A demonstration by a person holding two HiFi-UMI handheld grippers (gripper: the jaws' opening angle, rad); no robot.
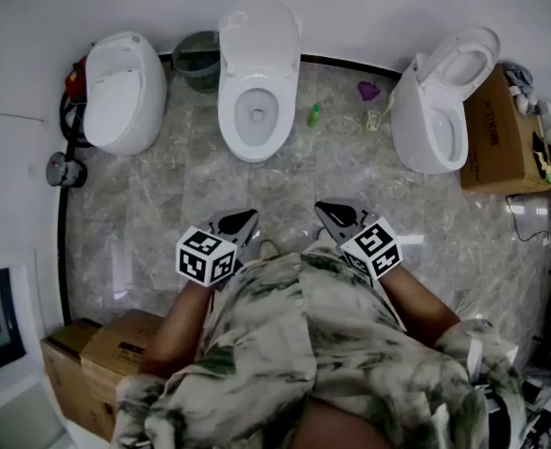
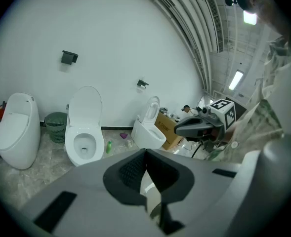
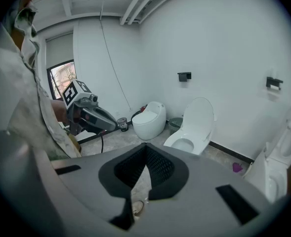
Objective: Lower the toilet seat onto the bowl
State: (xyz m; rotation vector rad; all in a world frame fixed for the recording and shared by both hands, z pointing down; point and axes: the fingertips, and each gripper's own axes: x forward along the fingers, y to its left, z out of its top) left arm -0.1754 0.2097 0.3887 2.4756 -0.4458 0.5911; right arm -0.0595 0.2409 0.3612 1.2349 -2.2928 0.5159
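The head view looks steeply down from above the person's chest onto the floor [image 1: 163, 185]. The middle toilet [image 1: 256, 92] lies far off at 12 o'clock. The left tongs [image 1: 238, 224] and right tongs [image 1: 336, 215] sit just below centre.

The left gripper view rides close behind its own tongs and faces low across the floor toward the wall [image 2: 110, 43]. It has that toilet at 9 o'clock and the right tongs at 3 o'clock.

The right gripper view mirrors this, with the toilet at 3 o'clock and the left tongs at 9 o'clock.

All three views share the middle toilet.
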